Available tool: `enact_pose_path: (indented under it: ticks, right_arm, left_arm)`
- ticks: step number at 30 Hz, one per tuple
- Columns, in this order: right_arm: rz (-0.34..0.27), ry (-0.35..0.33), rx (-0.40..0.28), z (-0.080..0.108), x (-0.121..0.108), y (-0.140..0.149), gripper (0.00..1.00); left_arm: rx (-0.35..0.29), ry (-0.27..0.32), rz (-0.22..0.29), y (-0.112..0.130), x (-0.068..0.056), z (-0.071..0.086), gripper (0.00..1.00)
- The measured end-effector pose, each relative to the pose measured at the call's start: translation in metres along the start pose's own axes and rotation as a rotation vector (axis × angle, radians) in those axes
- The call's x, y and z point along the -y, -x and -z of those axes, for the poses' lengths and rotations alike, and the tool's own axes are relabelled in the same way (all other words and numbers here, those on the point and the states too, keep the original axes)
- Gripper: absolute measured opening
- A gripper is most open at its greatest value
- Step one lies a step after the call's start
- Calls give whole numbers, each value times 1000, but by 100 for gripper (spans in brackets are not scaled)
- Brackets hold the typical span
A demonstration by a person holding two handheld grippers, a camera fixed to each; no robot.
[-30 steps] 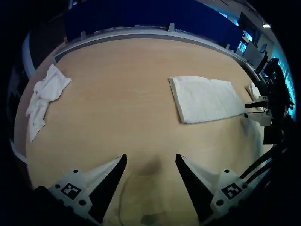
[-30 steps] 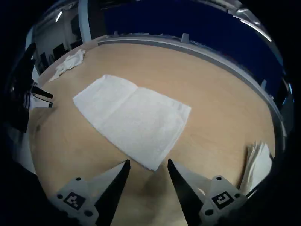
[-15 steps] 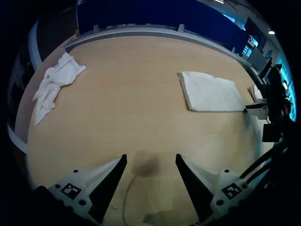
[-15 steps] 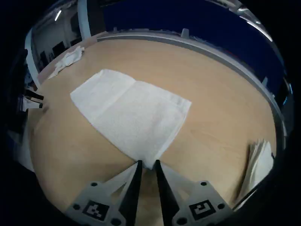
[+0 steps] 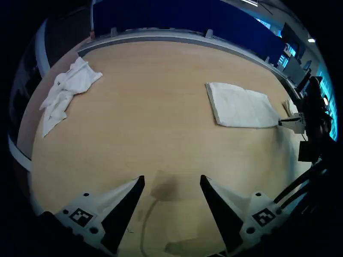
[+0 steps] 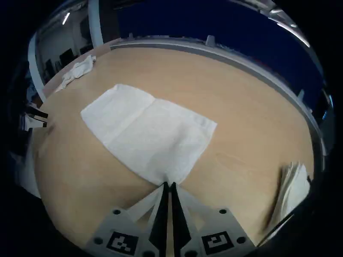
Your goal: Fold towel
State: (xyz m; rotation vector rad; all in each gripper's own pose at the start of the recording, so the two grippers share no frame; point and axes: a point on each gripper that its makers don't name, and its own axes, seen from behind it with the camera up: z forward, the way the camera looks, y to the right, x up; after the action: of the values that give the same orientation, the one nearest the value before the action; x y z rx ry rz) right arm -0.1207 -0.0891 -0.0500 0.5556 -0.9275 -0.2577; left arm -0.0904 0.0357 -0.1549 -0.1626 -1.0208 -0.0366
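Fingers (image 6: 159, 210) of the right gripper (image 6: 168, 188) were clamped on the near corner of the towel (image 6: 150, 135), which lay flat on the tabletop (image 6: 244, 124), the left gripper (image 5: 171, 182) gaping idle; so slight a bite could slip when lifted.

Light wood surface (image 5: 150, 120) stretches out wide in front of me, with a grey rim (image 5: 171, 37) along the far edge and a dark blue partition (image 5: 180, 17) standing right behind it. Far left there's a crumpled white cloth (image 5: 68, 88) lying in a heap. Over at the right edge sits a small stack of folded cloths (image 6: 296, 188).
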Motion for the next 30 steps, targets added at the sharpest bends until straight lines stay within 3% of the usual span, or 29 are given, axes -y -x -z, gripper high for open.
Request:
enact_pose_path:
  ticks: [9,18,30]
  right_arm:
    - [17,2,-64,14,3,-34,4]
    - [66,8,-145,30,13,-86,4]
    - [121,-8,-169,27,30,-118,4]
  left_arm:
    - [-14,3,4,-4,1,3,96]
    - [-39,9,23,-10,2,9,96]
    - [-69,8,43,-15,6,14,96]
